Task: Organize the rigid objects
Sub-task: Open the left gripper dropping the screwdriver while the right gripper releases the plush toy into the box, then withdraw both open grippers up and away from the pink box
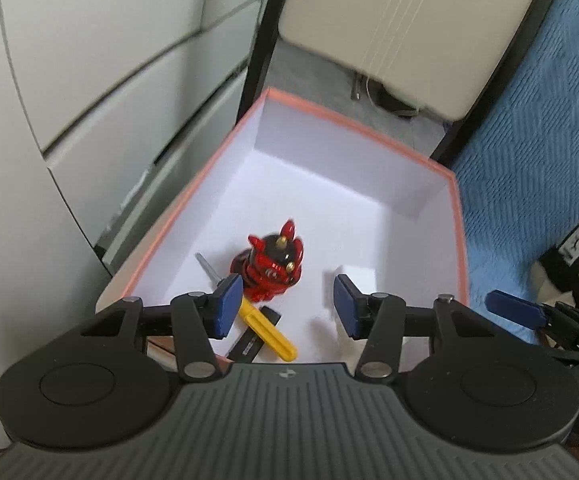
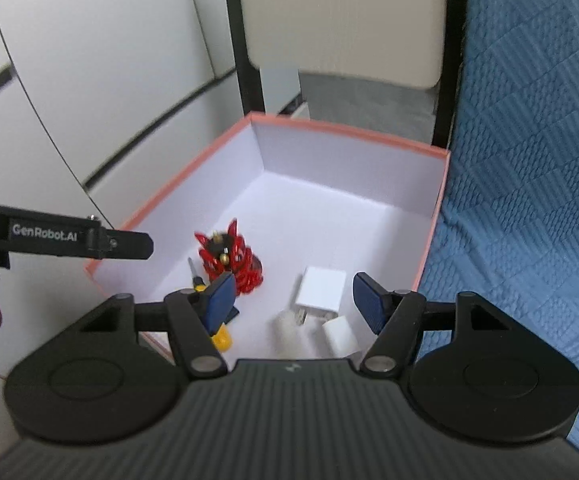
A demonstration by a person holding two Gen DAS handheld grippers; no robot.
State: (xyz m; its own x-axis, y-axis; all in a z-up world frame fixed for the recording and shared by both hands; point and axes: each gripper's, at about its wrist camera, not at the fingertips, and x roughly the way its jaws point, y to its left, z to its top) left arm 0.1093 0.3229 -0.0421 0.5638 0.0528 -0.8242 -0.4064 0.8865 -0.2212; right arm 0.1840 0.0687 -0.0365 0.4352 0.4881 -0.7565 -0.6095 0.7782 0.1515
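We hold both grippers spread wide and empty over the near end of the box (image 2: 433,216). The left gripper (image 1: 285,306) hangs just above the red figurine (image 1: 269,272), which stands upright by the near-left wall – the screwdriver (image 1: 267,330) lies slantwise beside it. The right gripper (image 2: 294,305) is nearer the white charger (image 2: 321,292), directly ahead toward the near-right corner.

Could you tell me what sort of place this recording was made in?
Probably a bedroom or similar home room. A blue quilted cover lies beside the pink-rimmed box, white panelled cabinet fronts stand to the left, and a beige padded chair sits behind.
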